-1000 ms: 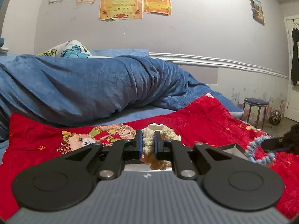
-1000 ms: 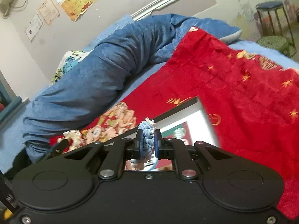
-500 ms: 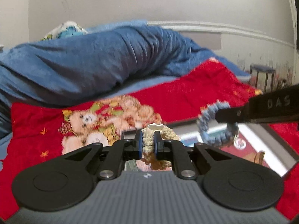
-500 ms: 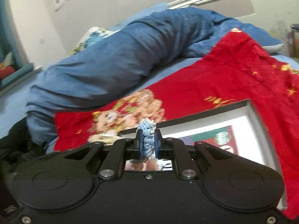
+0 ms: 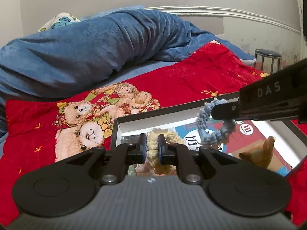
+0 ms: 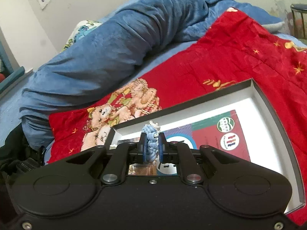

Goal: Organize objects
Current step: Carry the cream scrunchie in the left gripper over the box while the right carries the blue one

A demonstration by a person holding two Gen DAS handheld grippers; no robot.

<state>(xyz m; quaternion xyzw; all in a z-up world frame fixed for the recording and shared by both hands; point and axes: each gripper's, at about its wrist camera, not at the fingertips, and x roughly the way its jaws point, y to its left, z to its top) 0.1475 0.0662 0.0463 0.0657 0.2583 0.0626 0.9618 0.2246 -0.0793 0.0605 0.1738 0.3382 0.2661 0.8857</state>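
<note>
Bedspread and box: both grippers now over the open tray

Red teddy-bear blanket (image 5: 191,80) carries a shallow dark-rimmed box (image 6: 268,103) with a printed sheet on its floor, and within the last second both tools have swung in from beside it to hang above it. Closest to the job, the blue braided ring (image 5: 214,126) is pinched narrowly by the right gripper (image 6: 151,147), out over the box's middle. The cream knitted piece (image 5: 153,147) is clamped just as tightly in the left gripper (image 5: 151,148), above the box's near-left corner. Neither item looks to be touching the floor of the box yet. I'd say letting go is the next step. Behind lies a rumpled blue duvet (image 5: 96,44) along the wall.
</note>
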